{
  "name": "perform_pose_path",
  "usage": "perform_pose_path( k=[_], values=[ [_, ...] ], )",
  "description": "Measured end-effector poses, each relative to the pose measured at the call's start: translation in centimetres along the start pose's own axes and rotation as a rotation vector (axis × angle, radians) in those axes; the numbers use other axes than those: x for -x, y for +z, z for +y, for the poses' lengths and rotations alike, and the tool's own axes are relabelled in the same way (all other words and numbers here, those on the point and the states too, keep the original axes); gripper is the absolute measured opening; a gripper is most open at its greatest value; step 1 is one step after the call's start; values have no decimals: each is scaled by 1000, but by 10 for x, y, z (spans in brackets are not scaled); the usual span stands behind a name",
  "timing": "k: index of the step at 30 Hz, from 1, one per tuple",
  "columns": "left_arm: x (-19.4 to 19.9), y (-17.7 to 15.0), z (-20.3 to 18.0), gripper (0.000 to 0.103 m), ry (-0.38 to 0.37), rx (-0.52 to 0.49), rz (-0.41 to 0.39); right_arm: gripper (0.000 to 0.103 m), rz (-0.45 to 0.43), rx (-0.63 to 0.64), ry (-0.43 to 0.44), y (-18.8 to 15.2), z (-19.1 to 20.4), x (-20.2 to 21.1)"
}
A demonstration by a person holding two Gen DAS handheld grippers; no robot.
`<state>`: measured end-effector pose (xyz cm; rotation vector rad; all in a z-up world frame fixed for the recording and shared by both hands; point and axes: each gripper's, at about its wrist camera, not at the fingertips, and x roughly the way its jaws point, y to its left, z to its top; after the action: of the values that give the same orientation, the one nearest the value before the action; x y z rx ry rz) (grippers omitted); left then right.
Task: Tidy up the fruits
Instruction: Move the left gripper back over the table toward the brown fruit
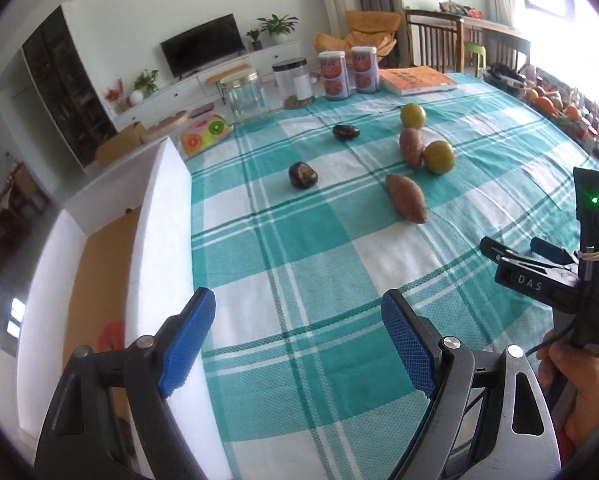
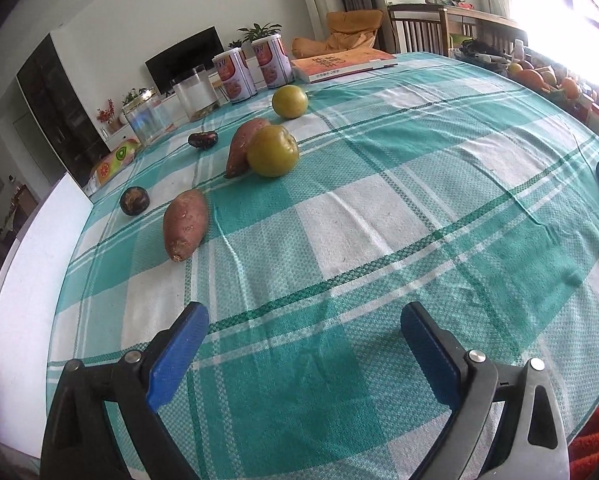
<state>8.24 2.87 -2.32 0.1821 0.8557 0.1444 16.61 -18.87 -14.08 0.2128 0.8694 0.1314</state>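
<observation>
On the teal checked tablecloth (image 1: 299, 240) lie two sweet potatoes (image 1: 406, 197) (image 1: 411, 147), two yellow-green round fruits (image 1: 438, 157) (image 1: 412, 115) and two dark fruits (image 1: 302, 175) (image 1: 345, 132). The right wrist view shows the near sweet potato (image 2: 185, 223), the near green fruit (image 2: 272, 151) against the far sweet potato (image 2: 241, 144), the far green fruit (image 2: 290, 101) and both dark fruits (image 2: 134, 200) (image 2: 203, 139). My left gripper (image 1: 299, 324) is open and empty by the table's left edge. My right gripper (image 2: 304, 332) is open and empty over bare cloth, also seen held in a hand (image 1: 535, 256).
A white foam box (image 1: 159, 240) with a brown floor stands off the table's left edge. At the far edge stand a glass jar (image 1: 245, 98), a clear canister (image 1: 293, 84), two cans (image 1: 349, 72) and an orange book (image 1: 417, 80). Crates of fruit (image 1: 551, 106) line the right.
</observation>
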Motion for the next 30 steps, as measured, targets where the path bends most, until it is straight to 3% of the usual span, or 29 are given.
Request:
perform_pose_path(
  k=[8, 12, 16, 22, 30],
  values=[
    [-7, 1, -5, 87, 46, -16, -7, 97, -3, 23, -10, -1, 6, 0],
    [-19, -2, -6, 87, 3, 3, 20, 97, -19, 35, -66, -1, 8, 3],
    [-53, -11, -7, 87, -83, 53, 110, 97, -39, 48, -144, -1, 10, 5],
    [-96, -24, -13, 87, -79, 78, 180, 97, -39, 44, -187, 0, 6, 3],
    [-116, -31, -11, 89, -90, 117, 178, 97, -9, 41, -224, 0, 2, -6]
  ],
)
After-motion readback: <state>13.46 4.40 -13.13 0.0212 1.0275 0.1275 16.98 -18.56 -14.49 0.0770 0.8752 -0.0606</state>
